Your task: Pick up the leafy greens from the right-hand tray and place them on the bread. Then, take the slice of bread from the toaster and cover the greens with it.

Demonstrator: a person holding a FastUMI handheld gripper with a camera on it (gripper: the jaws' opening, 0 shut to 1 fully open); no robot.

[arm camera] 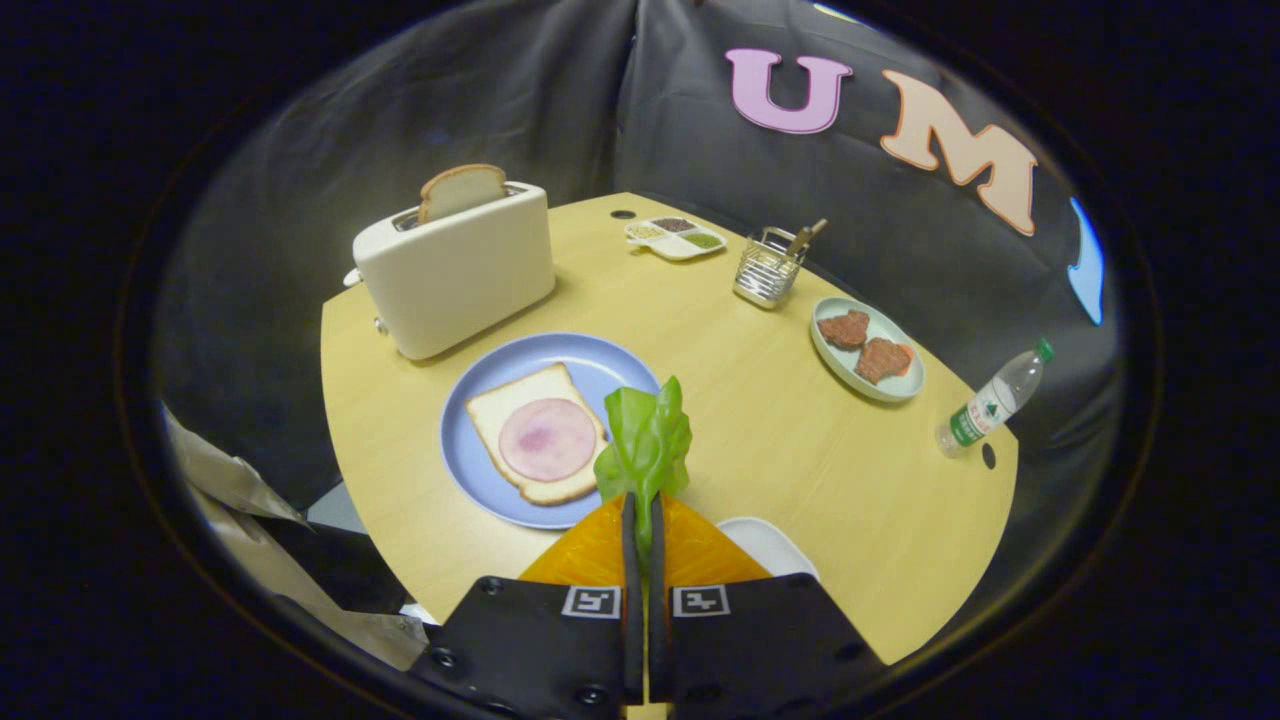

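Note:
My gripper [643, 505] is shut on the leafy greens [645, 440], which stick up from between the fingertips above the table. Just ahead and to the left lies a blue plate [470, 400] holding a slice of bread [500, 410] with a round of ham [548, 439] on top. Beyond the plate stands a cream toaster [455, 270] with a second bread slice [462, 190] poking out of its slot. A white tray [765, 545] lies just under the right finger, mostly hidden by it.
A pale green plate [868, 385] with two meat patties sits to the right. Behind it are a wire utensil holder [768, 268] and a small divided condiment dish [675, 238]. A plastic water bottle [990, 400] lies near the table's right edge.

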